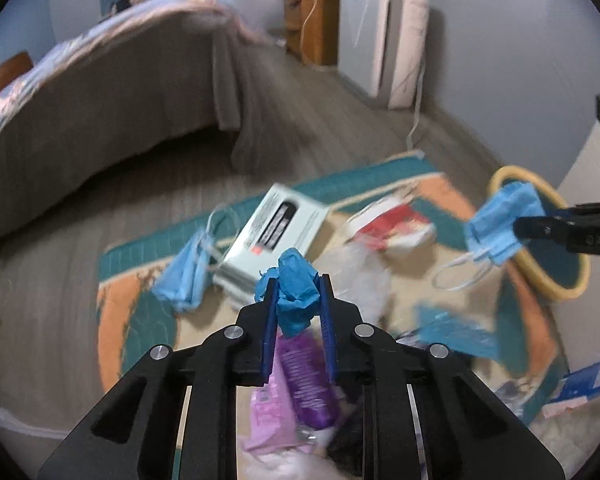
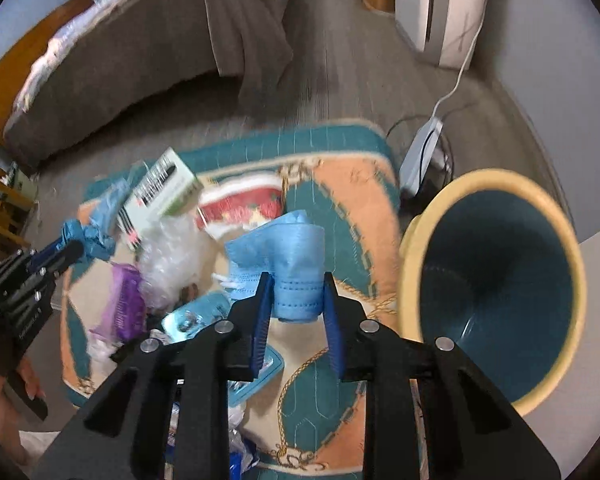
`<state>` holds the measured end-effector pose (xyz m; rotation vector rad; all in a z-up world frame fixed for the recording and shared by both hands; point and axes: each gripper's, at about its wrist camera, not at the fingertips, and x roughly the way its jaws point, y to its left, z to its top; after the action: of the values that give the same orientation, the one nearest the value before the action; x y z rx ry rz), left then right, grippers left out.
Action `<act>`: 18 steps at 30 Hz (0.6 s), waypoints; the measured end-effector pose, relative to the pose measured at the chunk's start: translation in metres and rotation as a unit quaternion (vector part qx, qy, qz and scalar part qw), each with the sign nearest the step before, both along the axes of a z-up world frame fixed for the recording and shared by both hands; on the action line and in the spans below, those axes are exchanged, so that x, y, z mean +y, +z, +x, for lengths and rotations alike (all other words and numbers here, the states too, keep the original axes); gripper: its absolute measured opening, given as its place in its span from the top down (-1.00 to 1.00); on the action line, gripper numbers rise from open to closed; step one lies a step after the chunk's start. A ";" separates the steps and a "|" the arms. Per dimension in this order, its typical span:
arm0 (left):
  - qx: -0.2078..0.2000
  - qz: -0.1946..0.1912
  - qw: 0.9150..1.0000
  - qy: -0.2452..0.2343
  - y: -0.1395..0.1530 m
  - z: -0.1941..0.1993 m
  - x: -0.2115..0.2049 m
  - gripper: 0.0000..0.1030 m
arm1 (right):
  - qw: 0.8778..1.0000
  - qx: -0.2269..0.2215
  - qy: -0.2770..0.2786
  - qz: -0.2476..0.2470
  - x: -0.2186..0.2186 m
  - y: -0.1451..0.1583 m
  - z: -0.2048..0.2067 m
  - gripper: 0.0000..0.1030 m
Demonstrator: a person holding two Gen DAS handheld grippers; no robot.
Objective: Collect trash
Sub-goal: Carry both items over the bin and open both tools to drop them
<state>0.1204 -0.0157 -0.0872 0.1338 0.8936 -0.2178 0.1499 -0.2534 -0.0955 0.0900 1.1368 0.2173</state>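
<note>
My left gripper (image 1: 298,286) is shut on a crumpled blue glove (image 1: 296,292), lifted above the rug; it also shows in the right wrist view as the left gripper (image 2: 74,248) with the glove (image 2: 94,238). My right gripper (image 2: 296,282) is shut on a folded blue face mask (image 2: 288,264), which hangs above the rug beside the yellow-rimmed teal bin (image 2: 496,284). In the left wrist view that mask (image 1: 500,228) dangles in front of the bin (image 1: 556,280), its white ear loops hanging down.
On the patterned rug (image 2: 340,200) lie a white box (image 1: 276,228), a red-and-white wrapper (image 1: 396,226), clear plastic (image 2: 172,256), a purple packet (image 1: 308,376), another blue mask (image 1: 184,276) and other litter. A bed (image 1: 100,92) stands behind, a power strip (image 2: 420,156) near the bin.
</note>
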 end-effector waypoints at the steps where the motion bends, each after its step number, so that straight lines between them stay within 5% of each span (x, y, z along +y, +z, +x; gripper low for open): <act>1: -0.006 -0.003 1.000 -0.004 0.005 -0.003 -0.005 0.60 | 1.000 -0.010 -0.001 0.003 -0.005 0.009 -0.003 0.53; 9: -0.059 -0.037 0.995 -0.069 0.058 -0.036 -0.069 0.60 | 0.996 -0.059 -0.063 -0.020 -0.069 0.060 -0.012 0.53; 18: -0.044 -0.030 0.984 -0.170 0.055 -0.048 -0.181 0.59 | 0.985 -0.051 -0.151 -0.059 -0.156 0.047 -0.014 0.53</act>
<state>0.0722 -0.1972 -0.0324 0.2396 0.7719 -0.5530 0.1363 -0.4098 -0.0488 0.1421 1.0167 -0.1137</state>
